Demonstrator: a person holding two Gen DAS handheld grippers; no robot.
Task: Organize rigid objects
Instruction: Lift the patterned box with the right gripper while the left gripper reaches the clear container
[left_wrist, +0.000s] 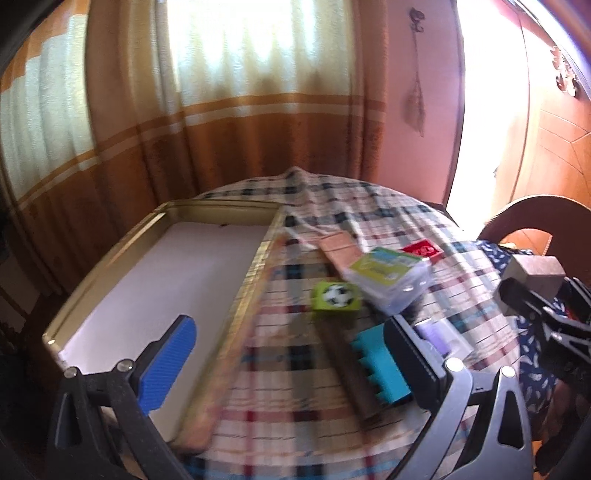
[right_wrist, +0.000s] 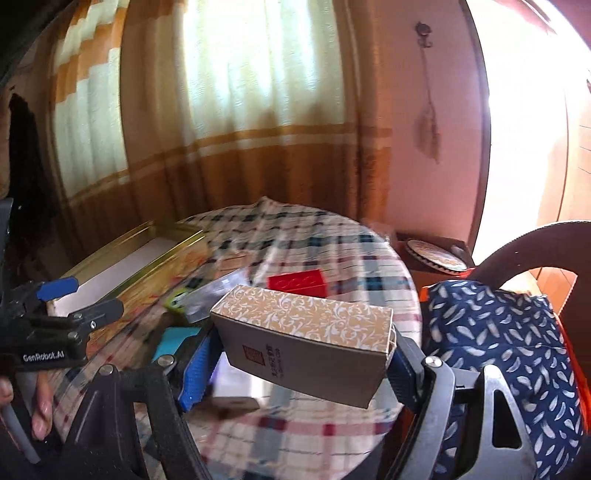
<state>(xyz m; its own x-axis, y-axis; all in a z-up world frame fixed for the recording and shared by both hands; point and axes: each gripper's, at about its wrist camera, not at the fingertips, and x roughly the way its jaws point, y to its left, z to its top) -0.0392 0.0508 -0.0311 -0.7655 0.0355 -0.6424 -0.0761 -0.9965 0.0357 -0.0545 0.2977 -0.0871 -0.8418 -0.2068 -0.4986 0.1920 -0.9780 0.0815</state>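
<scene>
My right gripper (right_wrist: 299, 365) is shut on a gold patterned cardboard box (right_wrist: 306, 332) and holds it above the plaid tablecloth; the box also shows in the left wrist view (left_wrist: 532, 275). My left gripper (left_wrist: 291, 354) is open and empty, its left blue finger (left_wrist: 166, 363) over the gold tray (left_wrist: 236, 315). On the cloth lie a green football cube (left_wrist: 335, 297), a teal comb-like piece (left_wrist: 380, 363), a clear box with a green label (left_wrist: 388, 278), a red box (left_wrist: 421, 251), a brown bar (left_wrist: 340, 251) and a dark stick (left_wrist: 351, 373).
The round table (right_wrist: 314, 236) wears a plaid cloth. A wooden chair with a blue feather-print cushion (right_wrist: 495, 332) stands at the right. Curtains hang behind. A low stand with a plate (right_wrist: 436, 254) is beyond the table. The left gripper shows at the left of the right wrist view (right_wrist: 70, 299).
</scene>
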